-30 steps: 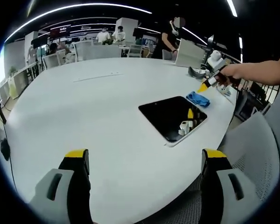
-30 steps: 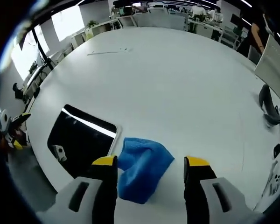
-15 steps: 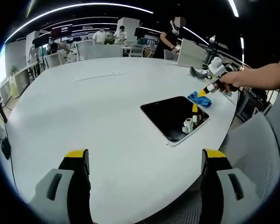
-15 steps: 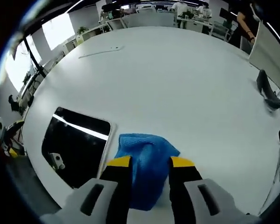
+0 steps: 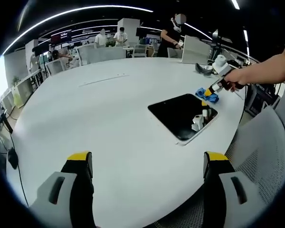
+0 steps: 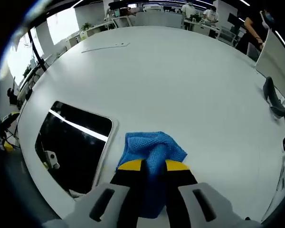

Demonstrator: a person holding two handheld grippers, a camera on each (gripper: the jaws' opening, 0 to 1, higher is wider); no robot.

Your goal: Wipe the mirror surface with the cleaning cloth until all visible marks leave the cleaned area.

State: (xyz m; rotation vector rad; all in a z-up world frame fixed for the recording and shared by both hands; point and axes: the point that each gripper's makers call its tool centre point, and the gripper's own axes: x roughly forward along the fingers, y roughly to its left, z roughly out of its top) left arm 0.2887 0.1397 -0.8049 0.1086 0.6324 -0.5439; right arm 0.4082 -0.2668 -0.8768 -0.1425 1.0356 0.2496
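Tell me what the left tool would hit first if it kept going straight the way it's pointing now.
Probably just the bare white table. The left tool is open and aimed across its empty top; the mirror lies off to the right of that line, though depth is hard to judge.

Cloth (image 6: pixel 153 156) near end hidden btwn right claw (image 6: pixel 153 166); mirror (image 6: pixel 71 145) marks undiscernible.

A big white round table (image 5: pixel 109 123) took up most of the room. A thin white strip (image 5: pixel 102 79) lay flat on it, far from the front edge. A dark curved thing (image 6: pixel 271 98) sat near the table's far side. A grey mesh chair (image 5: pixel 263 156) stood just beside the table. Some people (image 5: pixel 119 36) stood far back, near other desks and chairs.
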